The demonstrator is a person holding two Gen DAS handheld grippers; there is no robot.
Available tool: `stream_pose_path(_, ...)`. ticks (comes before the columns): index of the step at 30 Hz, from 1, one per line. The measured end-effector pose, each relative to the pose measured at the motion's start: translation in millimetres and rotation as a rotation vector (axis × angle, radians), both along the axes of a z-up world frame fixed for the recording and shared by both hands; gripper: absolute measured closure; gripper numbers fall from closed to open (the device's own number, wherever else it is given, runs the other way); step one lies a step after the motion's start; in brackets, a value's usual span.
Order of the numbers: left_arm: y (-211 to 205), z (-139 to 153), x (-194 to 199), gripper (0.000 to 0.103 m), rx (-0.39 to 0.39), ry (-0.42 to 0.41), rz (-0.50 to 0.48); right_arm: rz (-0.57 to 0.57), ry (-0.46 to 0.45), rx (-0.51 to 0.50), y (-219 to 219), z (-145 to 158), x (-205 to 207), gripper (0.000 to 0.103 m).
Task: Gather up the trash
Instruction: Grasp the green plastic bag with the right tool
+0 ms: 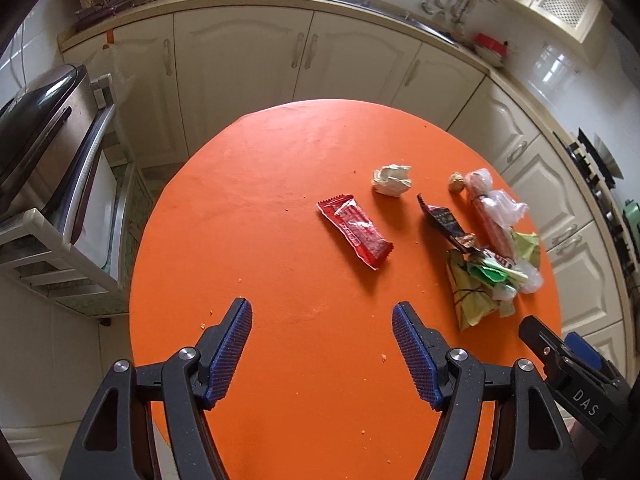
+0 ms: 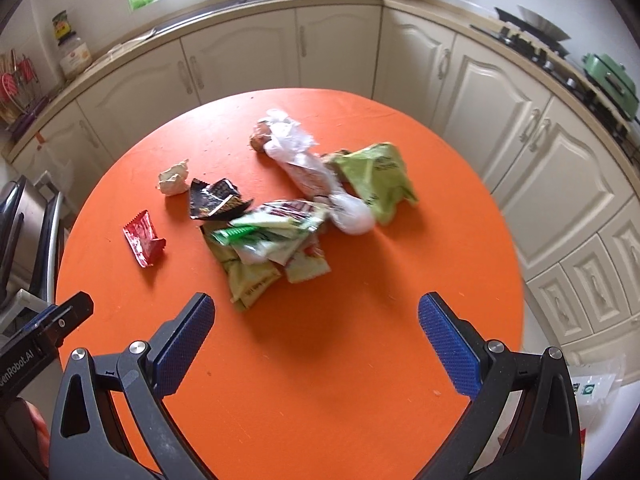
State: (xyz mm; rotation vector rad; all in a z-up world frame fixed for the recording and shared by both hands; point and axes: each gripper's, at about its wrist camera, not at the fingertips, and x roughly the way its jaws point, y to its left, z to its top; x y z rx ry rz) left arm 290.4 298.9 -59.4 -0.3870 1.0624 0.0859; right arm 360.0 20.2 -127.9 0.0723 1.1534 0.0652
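Trash lies scattered on a round orange table (image 1: pixel 256 208) (image 2: pixel 400 280). A red wrapper (image 1: pixel 354 230) (image 2: pixel 143 237) lies apart from the rest. Near it are a crumpled white paper (image 1: pixel 392 180) (image 2: pixel 173 179) and a black wrapper (image 1: pixel 444 220) (image 2: pixel 216 198). A heap of green and white wrappers (image 1: pixel 480 284) (image 2: pixel 268 244), a clear plastic bag (image 1: pixel 490 204) (image 2: pixel 308 160) and a green bag (image 2: pixel 376 176) lie together. My left gripper (image 1: pixel 322 312) is open above bare table in front of the red wrapper. My right gripper (image 2: pixel 316 308) is open, nothing between its fingers, just short of the heap.
Cream kitchen cabinets (image 1: pixel 240 64) (image 2: pixel 520 120) curve around the table. A steel bin (image 1: pixel 44 128) stands at the left. A hob with a green pot (image 2: pixel 608 80) is at the right. Crumbs dot the tabletop. The right gripper's body (image 1: pixel 568 368) shows at the left wrist view's lower right.
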Motion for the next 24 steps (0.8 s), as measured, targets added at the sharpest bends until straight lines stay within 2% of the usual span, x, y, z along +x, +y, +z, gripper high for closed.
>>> stream_pose_path(7, 16.8, -24.4, 33.9, 0.035, -0.024, 0.061, 0.02, 0.018, 0.054, -0.012, 13.3, -21.5, 40.6, 0.0)
stream_pose_path(20, 37.3, -44.9, 59.4, 0.035, -0.056, 0.081, 0.062, 0.015, 0.128, 0.019, 24.4, -52.7, 86.1, 0.001)
stream_pose_path(21, 33.2, -47.9, 62.4, 0.035, -0.057, 0.083, 0.064, 0.022, 0.128, 0.032, 24.4, -53.9, 86.7, 0.003)
stream_pose_path(23, 34.2, -47.7, 63.0, 0.035, -0.057, 0.084, 0.064, 0.026, 0.125, 0.066, 21.4, -55.0, 87.1, 0.017)
stream_pose_path(24, 32.6, -48.5, 64.2, 0.035, -0.055, 0.084, 0.065, 0.024, 0.122, 0.065, 20.0, -55.2, 87.6, 0.036)
